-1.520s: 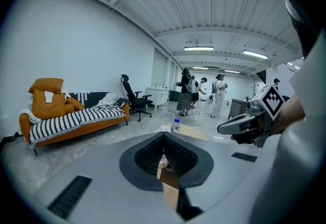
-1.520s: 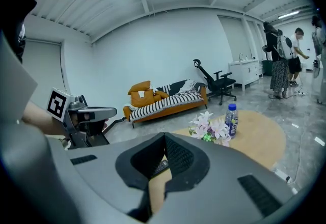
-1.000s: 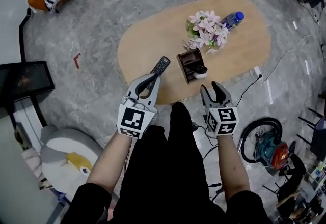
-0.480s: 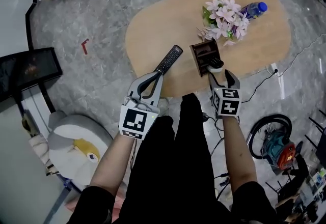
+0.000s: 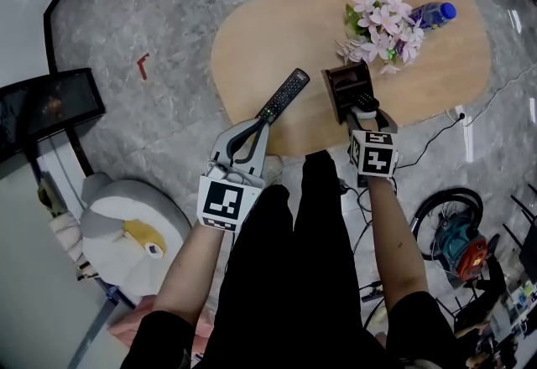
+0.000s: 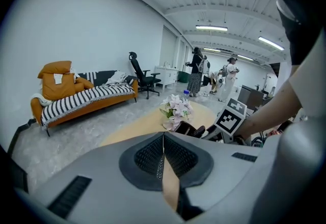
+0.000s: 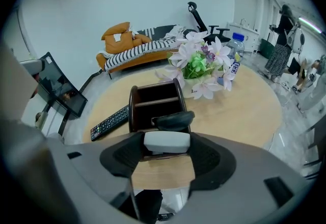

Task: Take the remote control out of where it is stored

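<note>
Right gripper [image 5: 369,113] fingers have just opened wide around the white remote control [image 7: 166,141] in the wooden holder [image 7: 132,113]; left gripper [image 5: 258,126] fingers are closed, empty.

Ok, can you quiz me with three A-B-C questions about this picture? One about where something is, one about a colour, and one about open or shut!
1. Where is the long black remote?
A) lying on the table beside the brown holder
B) on the floor
C) standing inside the holder

2. What colour is the bottle cap?
A) red
B) green
C) blue

3. How do the jaws of the left hand-held gripper stand?
A) wide open
B) shut, with nothing between them
C) closed on a cup

Answers: 1 A, it lies flat on the wood next to the holder. 2 C, the bottle cap shows bright blue. 3 B, the left gripper view shows the jaws pressed together and empty.
</note>
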Motion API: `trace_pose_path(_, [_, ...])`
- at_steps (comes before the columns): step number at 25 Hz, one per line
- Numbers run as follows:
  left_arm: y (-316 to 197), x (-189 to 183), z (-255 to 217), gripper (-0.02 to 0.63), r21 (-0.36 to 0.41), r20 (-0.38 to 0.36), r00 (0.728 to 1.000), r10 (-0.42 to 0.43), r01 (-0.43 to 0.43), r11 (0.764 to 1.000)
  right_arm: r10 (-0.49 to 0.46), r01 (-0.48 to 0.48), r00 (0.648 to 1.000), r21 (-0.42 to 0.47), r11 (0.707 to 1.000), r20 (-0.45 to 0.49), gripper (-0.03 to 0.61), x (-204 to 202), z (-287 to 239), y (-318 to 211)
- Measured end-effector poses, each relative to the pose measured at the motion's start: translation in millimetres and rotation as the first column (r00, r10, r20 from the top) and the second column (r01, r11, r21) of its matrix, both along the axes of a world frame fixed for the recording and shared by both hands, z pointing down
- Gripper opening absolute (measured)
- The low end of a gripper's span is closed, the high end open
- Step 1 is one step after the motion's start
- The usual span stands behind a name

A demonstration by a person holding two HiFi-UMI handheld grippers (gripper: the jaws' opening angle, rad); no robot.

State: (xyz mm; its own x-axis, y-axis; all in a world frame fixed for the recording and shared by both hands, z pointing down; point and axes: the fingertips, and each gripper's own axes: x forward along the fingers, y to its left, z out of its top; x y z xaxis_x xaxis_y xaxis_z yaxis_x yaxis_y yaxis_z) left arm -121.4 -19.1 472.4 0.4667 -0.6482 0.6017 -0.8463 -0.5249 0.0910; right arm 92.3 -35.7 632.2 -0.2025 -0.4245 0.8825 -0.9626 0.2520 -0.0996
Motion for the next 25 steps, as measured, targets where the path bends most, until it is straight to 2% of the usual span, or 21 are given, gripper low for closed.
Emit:
trace_pose_path(4, [3.9, -8.7, 4.7, 0.007, -0.015, 0.002, 1.0, -0.015, 0.015, 1.0, 0.05, -0.051, 0.998, -0.024, 0.998, -0.035, 0.267, 3.3, 7.5, -4.6])
trace_pose_path(11, [10.0, -17.3, 5.4, 0.007, -0.026, -0.002, 1.0, -0.02, 0.019, 0.999, 0.069, -0.072, 0.996, -0.057, 0.996, -0.054, 0.264, 4.0, 9.4, 1.5])
trace_pose_path(25, [9.0, 10.1, -7.8, 0.008, -0.002, -0.042, 0.996, 0.074, -0.074, 0.997, 0.079, -0.079, 0.997, 0.013, 0.997, -0.009, 0.262, 10.3, -45.3, 24.7])
